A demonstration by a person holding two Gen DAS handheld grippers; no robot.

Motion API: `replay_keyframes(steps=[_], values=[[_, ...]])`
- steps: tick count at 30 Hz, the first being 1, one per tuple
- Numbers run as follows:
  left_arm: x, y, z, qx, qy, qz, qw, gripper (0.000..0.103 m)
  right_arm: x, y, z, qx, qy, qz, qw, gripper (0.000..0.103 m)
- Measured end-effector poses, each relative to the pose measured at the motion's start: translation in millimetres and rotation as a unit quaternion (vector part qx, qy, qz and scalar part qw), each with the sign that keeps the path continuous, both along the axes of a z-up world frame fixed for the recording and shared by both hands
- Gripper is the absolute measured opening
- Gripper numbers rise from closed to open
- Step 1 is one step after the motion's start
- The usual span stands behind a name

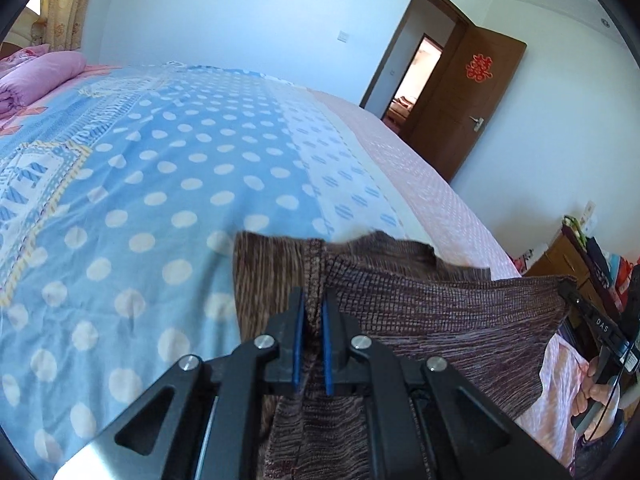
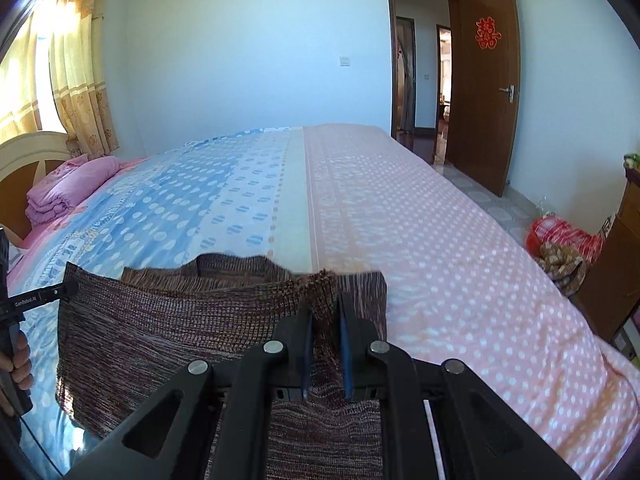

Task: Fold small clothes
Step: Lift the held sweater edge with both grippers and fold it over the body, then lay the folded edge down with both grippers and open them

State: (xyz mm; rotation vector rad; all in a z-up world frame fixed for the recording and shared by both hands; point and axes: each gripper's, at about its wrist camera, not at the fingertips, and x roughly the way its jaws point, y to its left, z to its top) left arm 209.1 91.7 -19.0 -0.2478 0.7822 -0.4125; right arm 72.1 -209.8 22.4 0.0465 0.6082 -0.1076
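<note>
Your left gripper (image 1: 313,312): jaws pinched tight on brown knit garment (image 1: 420,300), bunched seam between blue pads. Your right gripper (image 2: 323,320): same, clamped on other top corner. Garment hangs stretched between both, held just above near edge of bed (image 2: 400,208), over blue-pink boundary of cover. Looks like fold in progress, edge lifted. Next, likely: carry both corners forward together, keep level, lay flat on bed. Fabric: ribbed, marled brown, thick, slight sag mid-span
</note>
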Motion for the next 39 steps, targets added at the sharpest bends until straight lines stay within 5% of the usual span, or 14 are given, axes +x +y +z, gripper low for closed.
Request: replay_keyframes(steps=[6, 8, 17, 19, 21, 23, 28, 32, 33, 34, 39], values=[[37, 1, -5, -0.011, -0.001, 0.033, 0.9994, 0.008, 55, -8, -9, -0.013, -0.003, -0.022, 1.0, 0.011], [48, -2, -9, -0.01, 0.001, 0.039, 0.9992, 0.008, 70, -13, -18, -0.017, -0.003, -0.032, 0.999, 0.004], [84, -22, -66, 0.045, 0.047, 0.049, 0.9967, 0.008, 111, -47, -70, 0.001, 0.044, -0.078, 0.996, 0.004], [84, -18, -77, 0.03, 0.057, 0.046, 0.9968, 0.008, 102, -57, -71, 0.029, 0.046, -0.074, 0.996, 0.009], [83, -12, -76, 0.008, 0.056, 0.047, 0.9973, 0.008, 93, -69, -68, 0.065, 0.045, -0.066, 0.995, 0.043], [83, -13, -79, 0.004, 0.059, 0.046, 0.9972, 0.008, 87, -75, -65, 0.086, 0.039, -0.056, 0.994, 0.062], [82, -14, -81, 0.01, 0.058, 0.047, 0.9972, 0.008, 112, -54, -69, 0.034, 0.069, -0.021, 0.997, 0.062], [84, -16, -81, 0.013, 0.058, 0.048, 0.9971, 0.009, 144, -31, -88, -0.025, 0.11, 0.007, 0.994, 0.055], [84, -16, -81, 0.012, 0.058, 0.048, 0.9971, 0.009, 149, -28, -94, -0.035, 0.121, 0.009, 0.992, 0.027], [84, -16, -80, 0.012, 0.058, 0.048, 0.9971, 0.009, 156, -24, -101, -0.043, 0.136, 0.019, 0.99, 0.01], [81, -12, -73, 0.005, 0.046, 0.052, 0.9976, 0.009, 136, -21, -86, -0.055, 0.086, -0.001, 0.995, 0.008]])
